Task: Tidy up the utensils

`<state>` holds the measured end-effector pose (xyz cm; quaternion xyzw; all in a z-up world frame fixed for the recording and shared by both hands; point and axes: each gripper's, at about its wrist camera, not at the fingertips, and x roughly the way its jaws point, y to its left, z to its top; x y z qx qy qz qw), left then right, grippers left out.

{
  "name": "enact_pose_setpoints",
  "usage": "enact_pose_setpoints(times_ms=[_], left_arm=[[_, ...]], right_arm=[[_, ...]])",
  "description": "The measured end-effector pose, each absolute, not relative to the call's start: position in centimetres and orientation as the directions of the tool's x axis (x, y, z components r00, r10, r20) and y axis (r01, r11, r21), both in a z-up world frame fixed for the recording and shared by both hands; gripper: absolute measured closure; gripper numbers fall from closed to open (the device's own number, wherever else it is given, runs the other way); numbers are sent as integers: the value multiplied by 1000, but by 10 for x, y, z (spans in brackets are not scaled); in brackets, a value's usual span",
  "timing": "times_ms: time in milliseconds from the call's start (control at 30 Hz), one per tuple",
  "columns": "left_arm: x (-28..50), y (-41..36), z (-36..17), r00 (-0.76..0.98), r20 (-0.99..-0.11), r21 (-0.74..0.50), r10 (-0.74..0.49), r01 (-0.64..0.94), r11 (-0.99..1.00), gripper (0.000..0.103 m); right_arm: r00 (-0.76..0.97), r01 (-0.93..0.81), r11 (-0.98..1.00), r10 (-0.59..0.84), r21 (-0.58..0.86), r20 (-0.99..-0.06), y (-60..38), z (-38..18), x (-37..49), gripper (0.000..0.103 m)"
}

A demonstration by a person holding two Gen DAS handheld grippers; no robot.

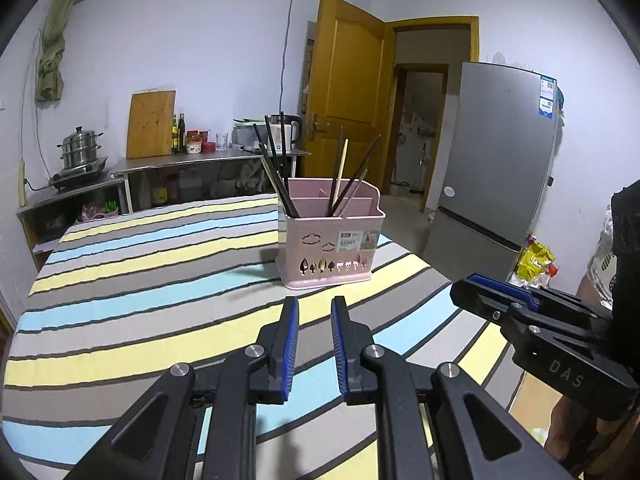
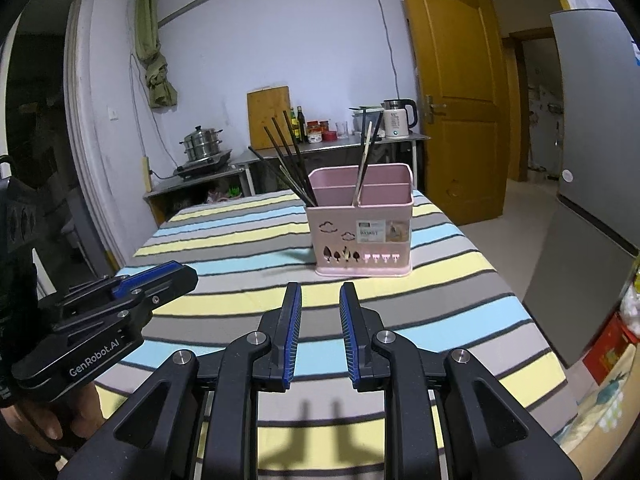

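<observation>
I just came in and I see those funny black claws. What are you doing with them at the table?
A person holds a gripper in each hand over the striped table. The left gripper and the right gripper both point at the pink utensil basket. Neither one is holding anything; their jaws stand a little apart with only air between them. The chopsticks already stand in the basket, a dark bunch on one side and a few more, one pale, on the other. Nothing is being touched right now.

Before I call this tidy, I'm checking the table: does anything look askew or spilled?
Nothing spilled. The pink basket stands upright on the striped cloth; its chopsticks lean at mixed angles, split between compartments.
</observation>
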<state>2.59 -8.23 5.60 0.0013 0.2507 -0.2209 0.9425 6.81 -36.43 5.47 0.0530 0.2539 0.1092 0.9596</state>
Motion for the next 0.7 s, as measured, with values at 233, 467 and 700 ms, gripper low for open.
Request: enact_pose_setpoints(times_ms=[233,467,700], left_arm=[[27,-83,54,775,-474,-107,-419,421,901,87],[26,-81,55,776,-469,-113,-422,421,900,87],[23,-81,53,779,-464,-109,-423,423,899,87]], right_arm=[[845,-186,971,235,147,-480,-362,55,68,83],[847,-189,972,235,142,-477,-361,53,64,83],[845,-189,972,234,139,-482,-360,54,62,83]])
